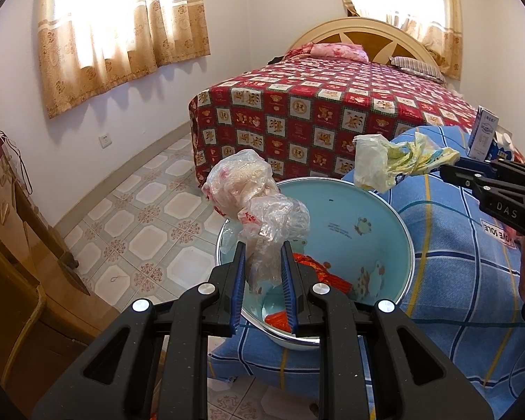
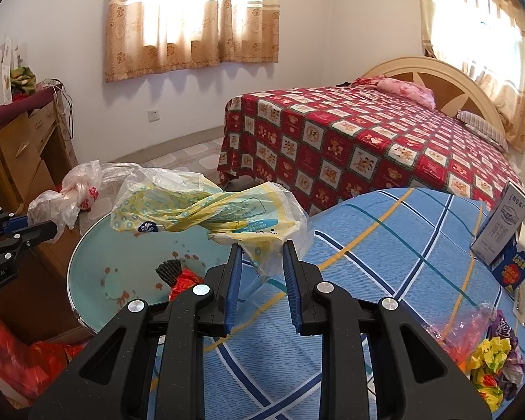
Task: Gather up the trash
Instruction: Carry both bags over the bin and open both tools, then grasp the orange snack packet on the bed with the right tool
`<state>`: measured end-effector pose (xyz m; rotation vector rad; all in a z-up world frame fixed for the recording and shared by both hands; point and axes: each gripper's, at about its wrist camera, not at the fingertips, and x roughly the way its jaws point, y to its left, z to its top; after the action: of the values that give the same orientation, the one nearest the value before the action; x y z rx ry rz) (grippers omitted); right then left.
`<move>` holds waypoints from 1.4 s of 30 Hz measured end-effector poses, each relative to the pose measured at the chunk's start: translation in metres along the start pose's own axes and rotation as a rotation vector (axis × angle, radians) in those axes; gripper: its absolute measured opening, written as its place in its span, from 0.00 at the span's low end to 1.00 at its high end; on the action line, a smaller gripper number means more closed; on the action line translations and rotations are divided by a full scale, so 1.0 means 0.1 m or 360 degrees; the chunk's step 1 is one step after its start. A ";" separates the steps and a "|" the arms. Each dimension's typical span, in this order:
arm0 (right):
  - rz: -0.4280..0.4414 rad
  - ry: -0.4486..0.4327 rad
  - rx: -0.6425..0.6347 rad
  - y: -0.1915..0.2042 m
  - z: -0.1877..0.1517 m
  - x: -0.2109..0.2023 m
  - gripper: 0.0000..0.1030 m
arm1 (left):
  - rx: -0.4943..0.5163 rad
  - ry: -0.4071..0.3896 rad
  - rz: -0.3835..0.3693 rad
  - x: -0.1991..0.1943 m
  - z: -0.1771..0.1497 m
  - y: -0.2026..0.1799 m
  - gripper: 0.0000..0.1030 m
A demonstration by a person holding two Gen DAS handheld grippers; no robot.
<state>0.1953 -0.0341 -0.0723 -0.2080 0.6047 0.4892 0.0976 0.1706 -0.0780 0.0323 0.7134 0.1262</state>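
Bedroom: tiled floor, curtained windows, bed (image 2: pixel 385 147) in a red bear quilt. Foreground surface under a blue plaid cloth (image 2: pixel 385 245); a pale blue basin (image 1: pixel 378 217) sits at its edge.

Progress: partial. Basin already holds red wrappers (image 1: pixel 315 267) and a dark ribbed piece. Left on the cloth: cartons (image 2: pixel 504 241), a heap of crumpled wrappers (image 2: pixel 490 360), flat packets.

Left gripper (image 1: pixel 262 273): jaws narrow, clamped on a clear bag (image 1: pixel 255 196) with red print, held over the basin's near rim. Right gripper (image 2: pixel 262 269): jaws narrow, pinching a yellow-printed bag (image 2: pixel 206 213) that trails out above the basin. Judgement: both bags appear set for release into the basin; cloth items remain afterwards.
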 end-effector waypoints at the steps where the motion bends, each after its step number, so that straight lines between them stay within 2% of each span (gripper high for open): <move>1: 0.0004 0.0002 -0.0005 0.02 0.00 0.01 0.24 | 0.0000 0.0000 0.0001 0.00 0.00 0.00 0.19; 9: 0.0072 0.0017 -0.0042 0.12 0.00 0.04 0.26 | 0.0020 -0.0001 -0.0033 -0.01 -0.01 -0.05 0.21; 10: 0.0082 0.0012 -0.0048 0.13 0.00 0.03 0.29 | 0.0021 -0.0003 -0.0038 -0.02 -0.01 -0.06 0.27; 11: 0.0090 0.0010 -0.0048 0.14 0.00 0.03 0.40 | 0.0023 -0.0007 -0.0037 -0.02 -0.02 -0.06 0.32; 12: 0.0099 0.0008 -0.0048 0.14 0.00 0.03 0.44 | 0.0026 -0.0012 -0.0034 -0.03 -0.02 -0.07 0.42; 13: 0.0100 0.0006 -0.0046 0.15 -0.01 0.02 0.49 | 0.0027 -0.0015 -0.0033 -0.04 -0.02 -0.08 0.47; 17: 0.0090 0.0003 -0.0024 0.13 -0.02 0.02 0.57 | 0.0029 -0.0014 -0.0038 -0.04 -0.03 -0.10 0.53; 21: 0.0074 0.0007 -0.0008 0.11 -0.04 0.01 0.59 | 0.0028 -0.0006 -0.0037 -0.03 -0.03 -0.12 0.57; 24: 0.0066 0.0001 -0.0004 0.10 -0.06 0.00 0.65 | 0.0022 -0.0007 -0.0029 -0.03 -0.03 -0.12 0.65; 29: 0.0062 -0.0008 -0.0012 0.10 -0.08 -0.01 0.70 | 0.0014 -0.0010 -0.0019 -0.03 -0.03 -0.12 0.71; 30: 0.0059 -0.0010 -0.0014 0.10 -0.08 -0.01 0.71 | 0.0010 -0.0010 -0.0015 -0.03 -0.03 -0.11 0.75; 34: 0.0030 -0.0041 -0.0037 0.12 -0.11 -0.06 0.83 | -0.0014 -0.0011 -0.0007 -0.03 -0.02 -0.08 0.82; 37: 0.0016 -0.0048 -0.0050 0.12 -0.13 -0.08 0.86 | -0.0030 -0.0011 0.0003 -0.02 -0.02 -0.06 0.88; 42: -0.0001 -0.0053 -0.0064 0.11 -0.19 -0.14 0.89 | -0.0032 0.0000 0.0012 0.00 -0.03 -0.07 0.92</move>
<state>0.1708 -0.0357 -0.0796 -0.2379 0.5623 0.5038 0.0962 0.1637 -0.0807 0.0159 0.7120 0.1407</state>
